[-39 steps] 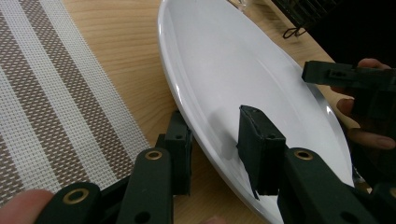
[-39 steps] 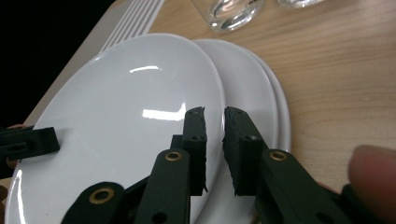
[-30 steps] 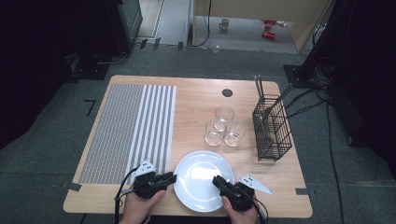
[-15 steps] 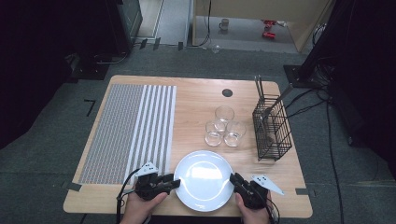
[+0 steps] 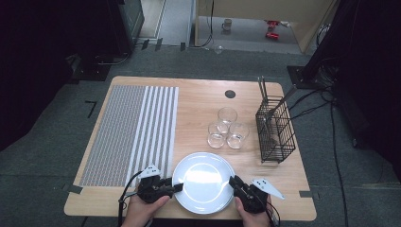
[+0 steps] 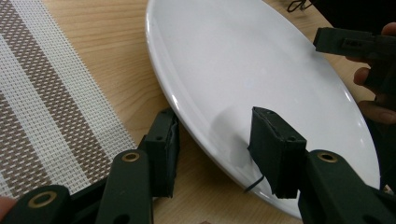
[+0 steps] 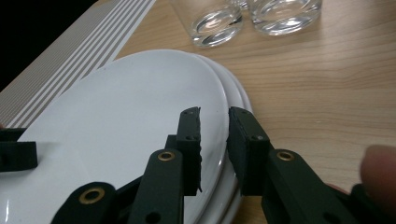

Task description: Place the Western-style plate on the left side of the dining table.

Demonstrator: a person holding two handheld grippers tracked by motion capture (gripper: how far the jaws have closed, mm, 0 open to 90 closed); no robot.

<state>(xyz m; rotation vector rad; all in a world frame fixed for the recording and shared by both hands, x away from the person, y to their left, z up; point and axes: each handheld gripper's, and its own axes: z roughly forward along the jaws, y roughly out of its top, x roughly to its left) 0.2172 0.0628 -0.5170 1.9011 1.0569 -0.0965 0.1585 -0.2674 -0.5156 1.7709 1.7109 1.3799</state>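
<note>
Main risk imo: the white plate (image 5: 203, 182) is the top one of a stack, you can see the other rims peeking out under it just past the right gripper (image 7: 214, 116). If either side bites too deep it could grab two plates at once, and the lower one would likely drop back or slide off the near table (image 5: 203, 99) edge, which is right behind both hands. The left gripper (image 6: 212, 130) is open; its jaws have just been opening, with the plate rim between them, one pad outside by the wood and the other over the plate face, neither pressing afaict. So a lift now from the right alone would prob tip the plate toward the left gripper. The right gripper's jaws stand close together over the rim, but I can't tell if they actually pinch it. The plate sits between the two grippers, rim to each tip. Direction-wise: it's round, so no real long axis, lying about flat, face up. The glasses (image 5: 227, 127) are well ahead of the right gripper, so no issue there.
</note>
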